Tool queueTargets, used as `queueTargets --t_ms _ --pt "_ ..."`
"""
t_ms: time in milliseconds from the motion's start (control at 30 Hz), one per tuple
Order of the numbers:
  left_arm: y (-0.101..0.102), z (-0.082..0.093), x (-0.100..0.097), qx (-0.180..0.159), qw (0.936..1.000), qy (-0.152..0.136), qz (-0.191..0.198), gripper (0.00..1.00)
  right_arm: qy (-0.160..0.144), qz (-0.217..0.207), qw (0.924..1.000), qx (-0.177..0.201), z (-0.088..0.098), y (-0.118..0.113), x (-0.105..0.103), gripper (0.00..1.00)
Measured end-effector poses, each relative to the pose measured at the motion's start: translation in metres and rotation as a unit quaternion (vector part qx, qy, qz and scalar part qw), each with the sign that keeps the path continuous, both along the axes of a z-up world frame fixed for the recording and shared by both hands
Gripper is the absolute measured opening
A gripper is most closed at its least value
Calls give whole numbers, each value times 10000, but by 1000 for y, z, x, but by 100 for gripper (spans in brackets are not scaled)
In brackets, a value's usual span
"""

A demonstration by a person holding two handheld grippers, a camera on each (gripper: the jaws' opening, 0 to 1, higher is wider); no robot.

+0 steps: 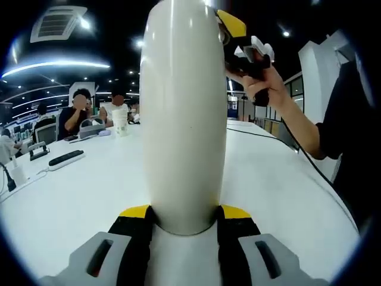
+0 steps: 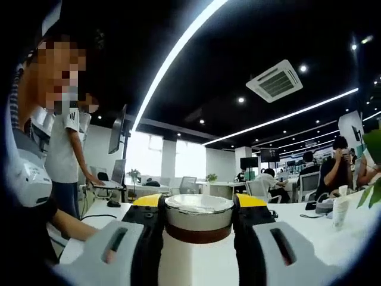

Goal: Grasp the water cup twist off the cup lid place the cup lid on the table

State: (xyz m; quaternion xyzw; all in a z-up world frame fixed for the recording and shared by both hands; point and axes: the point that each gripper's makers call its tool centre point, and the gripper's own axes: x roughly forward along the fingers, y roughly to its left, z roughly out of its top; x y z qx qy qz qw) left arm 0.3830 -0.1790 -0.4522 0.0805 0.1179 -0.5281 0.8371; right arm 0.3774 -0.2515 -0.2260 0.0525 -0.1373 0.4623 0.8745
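The left gripper (image 1: pixel 184 217) has its jaws clamped on the lower body of the white water cup (image 1: pixel 183 113), which stands upright above the white table (image 1: pixel 83 196). At 1 o'clock in the left gripper view a hand (image 1: pixel 262 83) holds the right gripper (image 2: pixel 199 217) — its jaws are closed around the cup lid (image 2: pixel 198 215) at the top of the cup.

Two close views, one shared cup (image 1: pixel 183 113)
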Motion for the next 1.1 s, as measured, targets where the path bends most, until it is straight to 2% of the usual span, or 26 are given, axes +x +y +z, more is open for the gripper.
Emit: queueTargets --t_ms 633,667,700,867,967,1100 --pt "1 1 2 3 10000 -4 27 44 423 -430 9982 24 -49 -43 -6 47" --pt "2 1 2 5 10000 -3 30 44 475 -409 9980 68 -52 -45 -7 47" --pt "2 1 2 5 10000 -3 35 44 661 -353 9970 205 -55 -46 -7 47" --pt "2 1 2 10 10000 -8 68 44 729 -456 9962 133 -69 -59 -7 47" --pt "2 1 1 16 10000 -12 94 44 746 -491 9960 -76 -84 -62 -10 47" --pt "2 1 1 20 9999 -16 135 44 776 -372 9961 -188 -98 -64 -17 47"
